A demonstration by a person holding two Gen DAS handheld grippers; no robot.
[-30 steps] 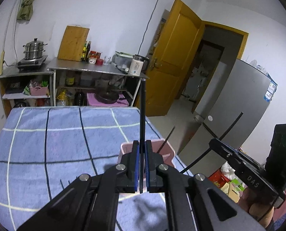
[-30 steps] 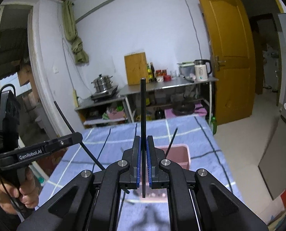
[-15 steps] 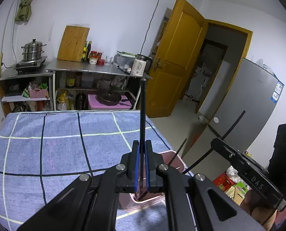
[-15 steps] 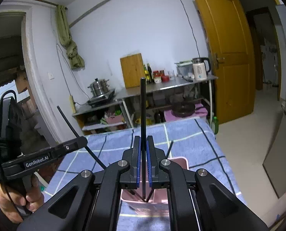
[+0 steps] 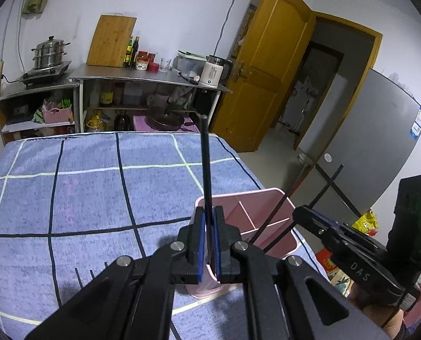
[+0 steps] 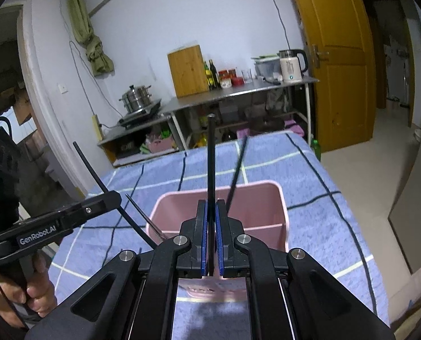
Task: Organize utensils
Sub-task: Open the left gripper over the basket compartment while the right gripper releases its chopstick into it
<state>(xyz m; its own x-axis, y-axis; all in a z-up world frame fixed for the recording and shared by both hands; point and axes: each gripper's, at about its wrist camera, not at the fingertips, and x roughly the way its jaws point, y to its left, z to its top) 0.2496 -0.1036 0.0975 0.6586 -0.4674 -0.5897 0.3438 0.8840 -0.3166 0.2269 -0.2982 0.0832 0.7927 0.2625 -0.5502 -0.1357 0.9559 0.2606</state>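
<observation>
Two grippers (image 5: 207,240) (image 6: 211,238) — one chopstick (image 5: 206,164) (image 6: 211,164) each; one bin (image 6: 278,198).

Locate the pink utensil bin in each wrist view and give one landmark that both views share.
Left wrist: pink utensil bin lower centre-right, partly behind the left gripper.
Right wrist: bin lower centre, just beyond the right gripper.
Shared landmark: white kettle on the steel counter.

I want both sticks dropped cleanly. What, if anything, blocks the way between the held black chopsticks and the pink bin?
Nothing visible does. The pink plastic divided bin is open-topped right below the black chopstick in the right gripper; another chopstick leans inside, off to one side.
</observation>
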